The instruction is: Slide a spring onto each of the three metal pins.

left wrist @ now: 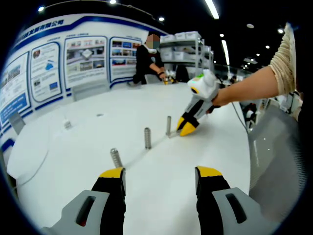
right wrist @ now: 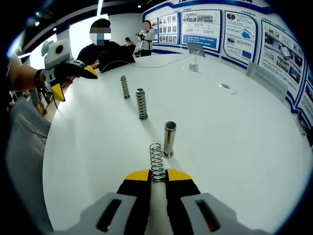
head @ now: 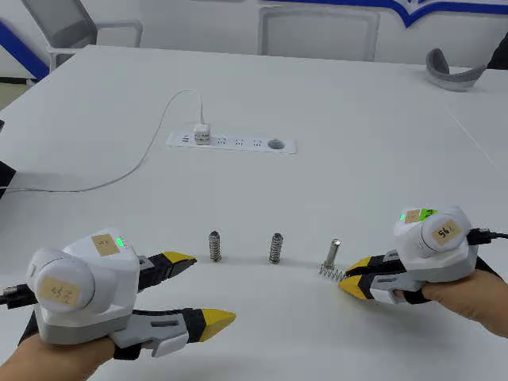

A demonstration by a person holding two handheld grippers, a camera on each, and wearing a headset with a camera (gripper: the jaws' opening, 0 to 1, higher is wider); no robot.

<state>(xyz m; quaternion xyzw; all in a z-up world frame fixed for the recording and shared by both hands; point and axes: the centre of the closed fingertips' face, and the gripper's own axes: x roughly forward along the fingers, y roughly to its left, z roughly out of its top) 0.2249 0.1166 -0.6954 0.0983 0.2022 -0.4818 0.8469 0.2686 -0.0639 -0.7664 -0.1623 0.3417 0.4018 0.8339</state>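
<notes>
Nearest me my yellow-tipped left gripper (head: pixel 208 287) hangs spread and empty, my right gripper (right wrist: pixel 152 175) pinches a steel coil spring (right wrist: pixel 156 161) beside the last bare metal pin (right wrist: pixel 169 138) near the white table (head: pixel 317 95) front edge, two pins (head: pixel 215 246) already sprung.

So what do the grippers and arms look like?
The left gripper and right gripper have white housings, black jaws with yellow tips, tan handwritten labels, green lights and black cables. A beige knit sleeve shows on the right arm.
</notes>
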